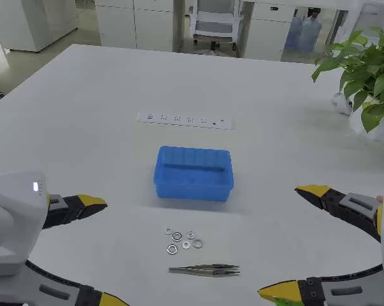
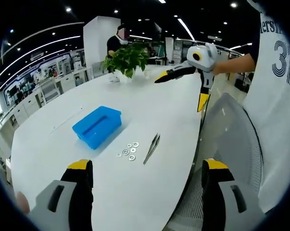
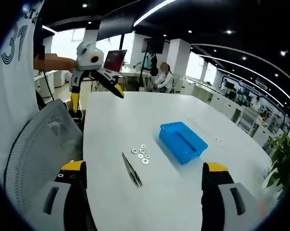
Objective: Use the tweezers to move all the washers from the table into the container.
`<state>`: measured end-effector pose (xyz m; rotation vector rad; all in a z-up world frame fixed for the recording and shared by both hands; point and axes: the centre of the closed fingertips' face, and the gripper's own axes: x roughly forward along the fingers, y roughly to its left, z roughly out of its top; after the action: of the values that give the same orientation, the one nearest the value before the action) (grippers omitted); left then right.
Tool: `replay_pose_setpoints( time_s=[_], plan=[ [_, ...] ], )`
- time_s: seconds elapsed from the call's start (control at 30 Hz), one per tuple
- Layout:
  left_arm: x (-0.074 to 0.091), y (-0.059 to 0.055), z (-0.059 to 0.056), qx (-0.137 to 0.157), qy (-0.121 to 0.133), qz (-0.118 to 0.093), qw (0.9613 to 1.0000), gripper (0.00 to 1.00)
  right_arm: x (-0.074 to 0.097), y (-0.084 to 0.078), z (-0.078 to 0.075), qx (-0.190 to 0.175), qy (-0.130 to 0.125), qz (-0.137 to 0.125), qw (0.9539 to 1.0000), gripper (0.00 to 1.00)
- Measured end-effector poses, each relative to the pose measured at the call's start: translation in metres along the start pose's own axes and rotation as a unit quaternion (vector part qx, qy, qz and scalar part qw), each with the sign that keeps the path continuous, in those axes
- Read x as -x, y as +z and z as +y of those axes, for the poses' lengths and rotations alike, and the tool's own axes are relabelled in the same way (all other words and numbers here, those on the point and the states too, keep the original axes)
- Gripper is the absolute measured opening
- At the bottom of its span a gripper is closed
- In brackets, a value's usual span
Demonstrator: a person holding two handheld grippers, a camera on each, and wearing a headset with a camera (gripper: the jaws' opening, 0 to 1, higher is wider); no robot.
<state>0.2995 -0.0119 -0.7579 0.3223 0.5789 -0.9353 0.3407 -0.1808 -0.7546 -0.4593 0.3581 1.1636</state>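
- The tweezers (image 1: 204, 270) lie flat on the white table (image 1: 83, 127), untouched, their arms nearly together and nothing between them.
- Six washers (image 1: 182, 239) sit in a loose cluster on the tabletop just beyond the tweezers, close to them but not touching.
- The blue container (image 1: 193, 190) stands past the washers, farther from the person. In the head view no washer can be made out inside it.
- The left gripper (image 1: 109, 252) hangs off to the left of the tweezers, jaws spread wide and gripping nothing. It is well apart from both tweezers and washers.
- The right gripper (image 1: 281, 241) hangs on the opposite side, jaws likewise spread wide and empty. The tweezers and washers lie between the two grippers.
- A white power strip (image 1: 185, 119) lies on the table beyond the container.
- A potted plant (image 1: 367, 76) stands at the table's far right edge.
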Motion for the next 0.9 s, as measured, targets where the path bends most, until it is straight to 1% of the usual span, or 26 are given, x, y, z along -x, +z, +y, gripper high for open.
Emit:
replay_pose_setpoints(
  time_s=[0.1,0.33,0.53,0.67,0.8,0.9],
  plan=[
    [-0.001,0.0017,-0.0001,0.001,-0.001,-0.003,1.0,0.99,-0.0014,-0.0003,-0.0005,-0.002,0.001,0.0,1.0,0.99],
    [-0.003,0.0028,0.0016,0.002,-0.001,-0.001,1.0,0.99,-0.0028,-0.0007,-0.0015,-0.001,0.002,0.002,1.0,0.98],
    [-0.0049,0.0019,0.0011,0.001,-0.003,0.004,1.0,0.99,-0.0032,-0.0036,-0.0024,-0.005,0.002,0.003,1.0,0.98],
    [-0.0051,-0.0009,0.002,0.003,-0.001,0.009,1.0,0.99,-0.0039,-0.006,-0.0012,-0.007,0.004,0.007,0.9999,0.98],
    [-0.004,0.0016,0.0023,0.016,0.002,-0.001,0.9999,0.99,-0.0041,-0.0061,0.0005,-0.006,0.005,0.008,0.9999,0.97],
    [-0.0037,0.0023,0.0015,0.017,0.0,-0.002,0.9998,0.99,-0.0048,-0.0084,-0.0001,-0.005,0.003,0.013,0.9999,0.97]
  ],
)
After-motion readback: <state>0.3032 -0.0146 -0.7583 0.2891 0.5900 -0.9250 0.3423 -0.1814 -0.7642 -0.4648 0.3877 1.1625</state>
